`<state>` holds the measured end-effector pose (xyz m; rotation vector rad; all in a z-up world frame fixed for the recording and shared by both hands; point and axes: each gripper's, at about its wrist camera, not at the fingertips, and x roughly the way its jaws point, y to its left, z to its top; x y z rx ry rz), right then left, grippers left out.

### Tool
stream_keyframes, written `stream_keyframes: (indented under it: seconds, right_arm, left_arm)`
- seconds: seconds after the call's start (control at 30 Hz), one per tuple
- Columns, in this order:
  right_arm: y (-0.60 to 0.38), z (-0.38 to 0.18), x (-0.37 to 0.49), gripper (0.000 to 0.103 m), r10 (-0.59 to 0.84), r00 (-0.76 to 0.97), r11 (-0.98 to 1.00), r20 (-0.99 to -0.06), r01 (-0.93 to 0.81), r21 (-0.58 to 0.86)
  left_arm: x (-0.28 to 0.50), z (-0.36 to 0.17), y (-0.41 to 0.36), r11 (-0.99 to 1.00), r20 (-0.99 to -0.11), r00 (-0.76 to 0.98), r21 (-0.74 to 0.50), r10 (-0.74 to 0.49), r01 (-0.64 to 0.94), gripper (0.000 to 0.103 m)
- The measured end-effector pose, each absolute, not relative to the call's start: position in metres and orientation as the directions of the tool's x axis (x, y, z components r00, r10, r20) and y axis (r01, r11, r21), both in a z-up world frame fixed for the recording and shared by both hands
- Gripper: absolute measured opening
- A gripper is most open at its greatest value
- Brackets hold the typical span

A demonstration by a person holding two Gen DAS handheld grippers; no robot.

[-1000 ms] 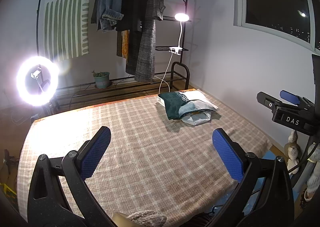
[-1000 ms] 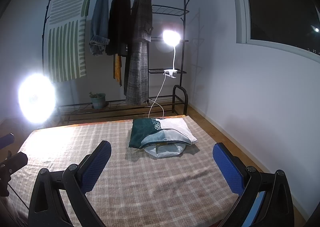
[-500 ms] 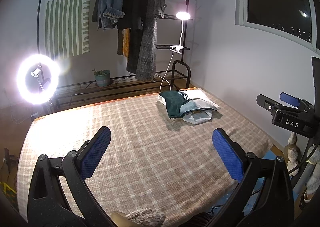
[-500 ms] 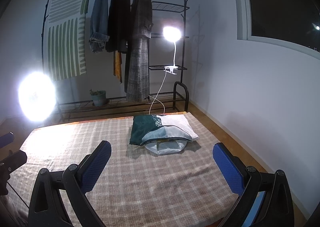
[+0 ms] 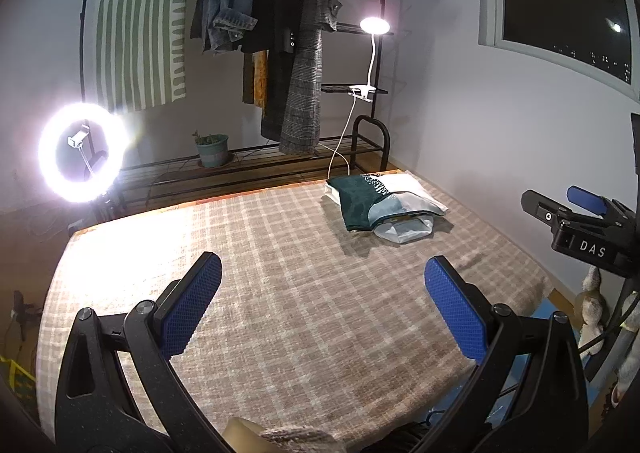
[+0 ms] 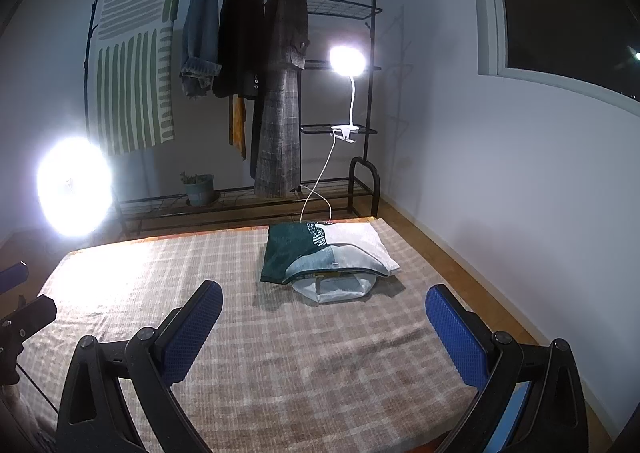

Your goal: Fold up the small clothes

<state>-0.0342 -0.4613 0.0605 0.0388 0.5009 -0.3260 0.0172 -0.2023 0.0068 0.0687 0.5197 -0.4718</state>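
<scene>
A small pile of folded clothes [image 5: 380, 205] lies at the far right corner of the checked table [image 5: 280, 273]: dark green, pale blue and white pieces over a light bag-like item. In the right wrist view the same pile [image 6: 324, 257] sits just beyond the fingers. My left gripper [image 5: 320, 305] hangs open above the near half of the table, holding nothing. My right gripper [image 6: 324, 321] is open too, a short way in front of the pile and apart from it. The right gripper's body [image 5: 588, 229] shows at the right edge of the left wrist view.
A clothes rack [image 6: 280, 73] with hanging coats and a striped cloth stands behind the table. A ring light [image 5: 82, 151] glares at the left and a clip lamp [image 6: 346, 61] shines on the rack. A potted plant [image 5: 212, 149] sits on the low shelf. The wall runs close along the right.
Both views have shifted slightly; the pile now sits a little lower and nearer in the right wrist view. Both grippers stay open and empty.
</scene>
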Motion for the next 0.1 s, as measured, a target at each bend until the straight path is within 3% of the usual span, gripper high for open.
stream_keyframes:
  seconds: [0.1]
  right_arm:
    - [-0.4641,0.0566,-0.0322,0.103,-0.292,0.822,0.948,-0.489,0.316,-0.035]
  left_arm:
    - [0.0211,0.0024,-0.203,0.894,-0.509,0.758,-0.051,-0.407,0.446,0.103]
